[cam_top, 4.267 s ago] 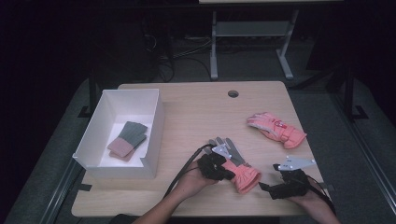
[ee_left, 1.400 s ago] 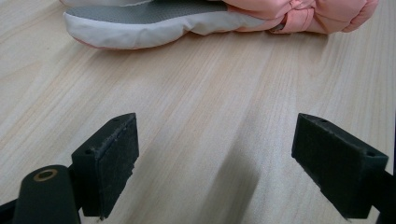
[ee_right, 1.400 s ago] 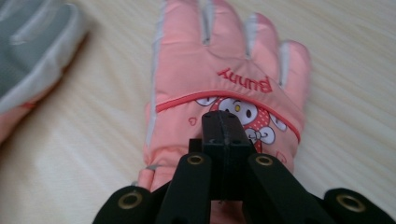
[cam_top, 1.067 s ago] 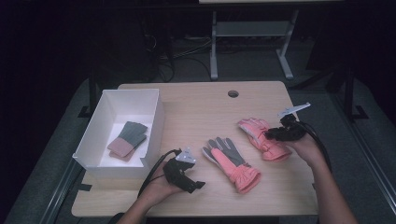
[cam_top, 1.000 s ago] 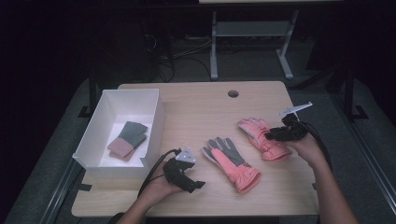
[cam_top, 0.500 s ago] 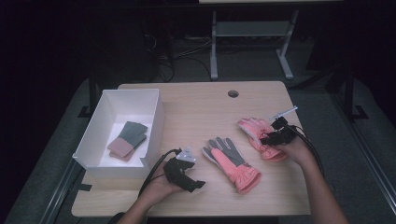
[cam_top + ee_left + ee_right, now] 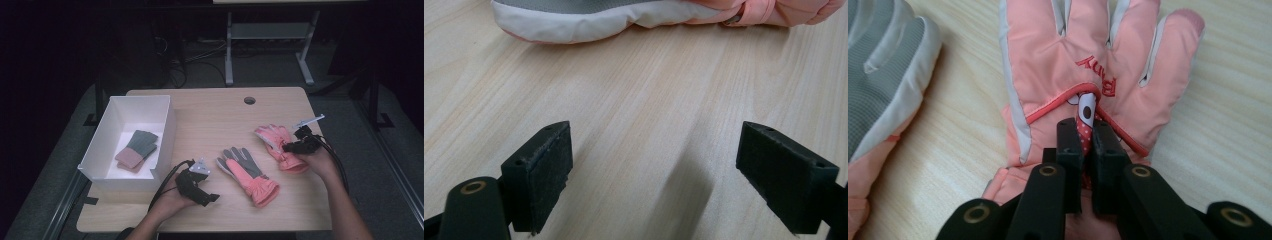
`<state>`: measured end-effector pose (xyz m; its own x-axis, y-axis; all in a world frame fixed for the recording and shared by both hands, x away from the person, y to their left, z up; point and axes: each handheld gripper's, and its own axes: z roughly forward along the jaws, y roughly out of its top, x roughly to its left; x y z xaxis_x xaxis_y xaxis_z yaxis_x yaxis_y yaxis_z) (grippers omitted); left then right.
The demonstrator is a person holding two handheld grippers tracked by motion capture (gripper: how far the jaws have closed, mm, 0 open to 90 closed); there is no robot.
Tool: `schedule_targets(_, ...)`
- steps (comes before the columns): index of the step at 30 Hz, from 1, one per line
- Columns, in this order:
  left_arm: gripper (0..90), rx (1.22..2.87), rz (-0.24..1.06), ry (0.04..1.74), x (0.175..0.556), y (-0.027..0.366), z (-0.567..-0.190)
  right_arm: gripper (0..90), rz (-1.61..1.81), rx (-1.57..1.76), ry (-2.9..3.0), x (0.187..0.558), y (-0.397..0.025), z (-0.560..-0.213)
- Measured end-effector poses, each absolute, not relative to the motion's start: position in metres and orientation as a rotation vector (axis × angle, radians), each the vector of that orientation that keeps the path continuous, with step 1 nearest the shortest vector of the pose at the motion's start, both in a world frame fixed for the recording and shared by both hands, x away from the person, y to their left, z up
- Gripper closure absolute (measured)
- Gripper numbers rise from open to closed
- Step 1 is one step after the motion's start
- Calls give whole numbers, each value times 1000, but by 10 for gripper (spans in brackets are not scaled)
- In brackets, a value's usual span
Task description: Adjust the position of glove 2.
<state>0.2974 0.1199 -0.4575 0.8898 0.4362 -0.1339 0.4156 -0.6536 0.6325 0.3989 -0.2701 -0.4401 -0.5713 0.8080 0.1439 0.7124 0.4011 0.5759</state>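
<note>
Between the right gripper's (image 7: 1083, 150) pinching fingers, the pink glove (image 7: 1088, 65) shows red stitched lettering; left gripper (image 7: 654, 175) fingers spread.

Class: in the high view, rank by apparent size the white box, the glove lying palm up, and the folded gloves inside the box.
1. white box
2. palm-up glove
3. folded gloves, smallest, though lying folded in the box.

Pink glove (image 7: 1083, 75) flat, back up — mate (image 7: 247, 172) beside
</note>
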Motion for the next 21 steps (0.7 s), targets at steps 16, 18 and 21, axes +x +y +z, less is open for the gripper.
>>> schedule_targets(16, 150, 2335, 41, 627, 297, 121, -456, 860, 1061, 1379, 2466, 380, -276, -403)
schedule_targets(18, 150, 2336, 42, 625, 297, 121, -456, 859, 1074, 1376, 2469, 378, -276, -401)
schedule_targets(21, 150, 2335, 41, 627, 298, 121, -456, 859, 1108, 1359, 2480, 370, -273, -391)
